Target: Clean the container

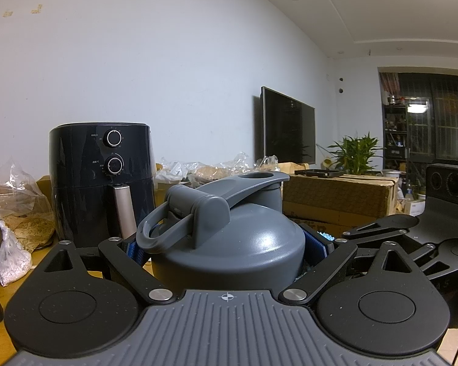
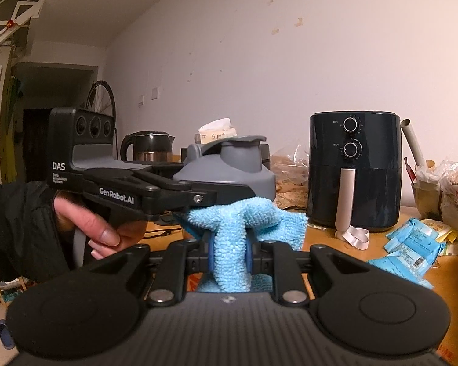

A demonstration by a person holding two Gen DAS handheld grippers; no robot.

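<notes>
In the left wrist view the grey container [image 1: 229, 238] fills the centre of the frame, its domed lid with flip cap and carry loop rising between the blue pads [image 1: 316, 245] of the left claw [image 1: 229, 250], which is clamped on its sides. The body below the lid is hidden there. A black air fryer [image 1: 102, 183] stands at centre left, plastic bags [image 1: 15, 213] at the left edge, and a cardboard box [image 1: 339, 195], a dark screen [image 1: 288, 129] on the wall and a potted plant [image 1: 355, 154] at the right. Part of the right claw's black frame shows at the right edge.

The right wrist view shows what the first cannot: the container [image 2: 226, 164] seen from the side at centre frame, held up by the left claw [image 2: 204, 196], with a hand [image 2: 88, 222] on its grip at centre left. The right claw [image 2: 230, 254] is closed on a blue cloth [image 2: 238, 235], which bunches up against the container's underside. The wooden worktop [image 2: 378, 238] carries the air fryer [image 2: 354, 170] at centre right, blue packets [image 2: 412, 244] at lower right, and a kettle [image 2: 148, 146] and a tissue box [image 2: 216, 132] behind the container.
</notes>
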